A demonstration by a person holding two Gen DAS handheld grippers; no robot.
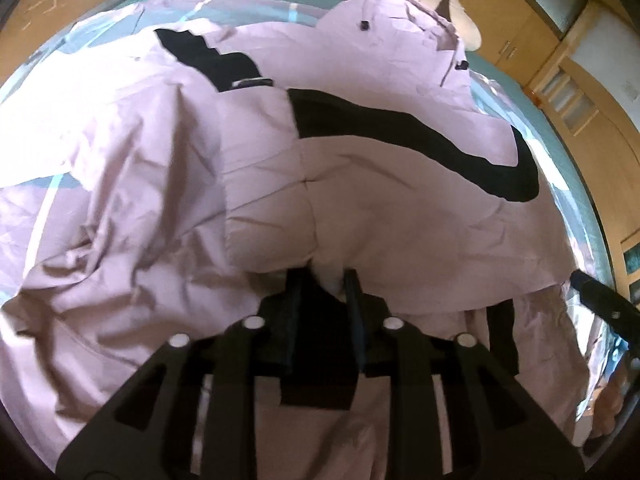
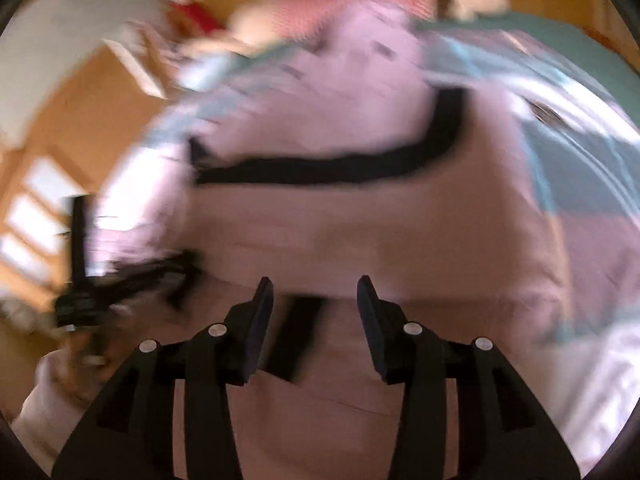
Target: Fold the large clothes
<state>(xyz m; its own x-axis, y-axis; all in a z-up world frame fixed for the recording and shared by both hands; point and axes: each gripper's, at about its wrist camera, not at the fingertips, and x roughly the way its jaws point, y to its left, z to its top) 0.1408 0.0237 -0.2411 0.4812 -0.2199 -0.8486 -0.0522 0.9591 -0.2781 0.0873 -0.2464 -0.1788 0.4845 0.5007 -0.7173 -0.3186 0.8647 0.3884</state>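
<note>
Wood-panelled bedroom, bed (image 1: 516, 80) with teal sheet. Pink jacket (image 1: 360, 184) with black stripe spread flat across bed, hood toward pillows. Left claw (image 1: 325, 280) nearly closed, pinching small fold of jacket hem between pads. Right claw (image 2: 316, 292) released, jaws apart above hem, nothing between them; view blurred. Step likely: gripping hem for first fold. Next calls for right claw clamping hem alongside, then lifting both corners evenly toward hood.
</note>
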